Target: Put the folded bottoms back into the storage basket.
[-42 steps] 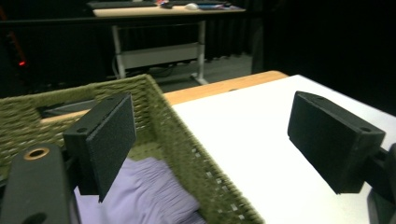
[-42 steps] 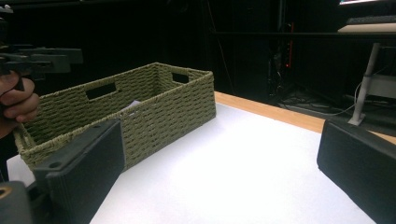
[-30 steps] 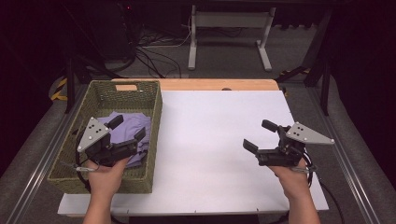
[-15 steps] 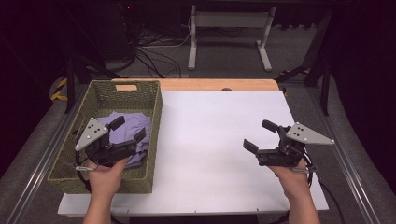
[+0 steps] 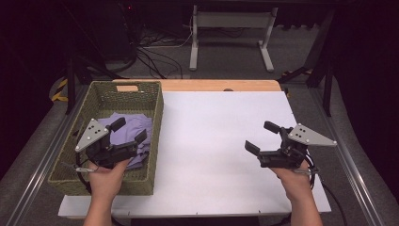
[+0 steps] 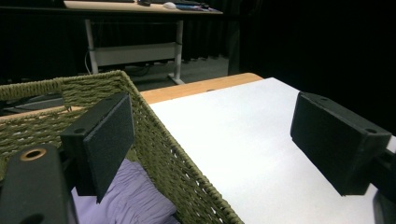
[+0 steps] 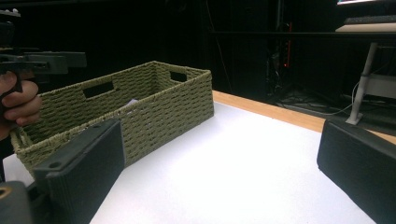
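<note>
A green woven basket [image 5: 158,113] stands on the left of the white table top [image 5: 221,132], with a crumpled purple cloth [image 5: 133,125] lying in it. My left gripper [image 5: 128,130] hovers open over the basket's near right part, just above the cloth and holding nothing. In the left gripper view the jaws stand wide apart, with the basket's rim [image 6: 154,140] and the cloth [image 6: 135,198] between and below them. My right gripper [image 5: 261,136] is open and empty above the table's right side. In the right gripper view the basket [image 7: 154,107] sits to the left.
A wooden strip [image 5: 211,85] runs along the table's far edge. Behind it are a desk frame [image 5: 230,21] and cables on the floor [image 5: 155,56]. Metal rails [image 5: 348,165] border the table's sides. The person's other hand [image 7: 18,105] appears in the right gripper view.
</note>
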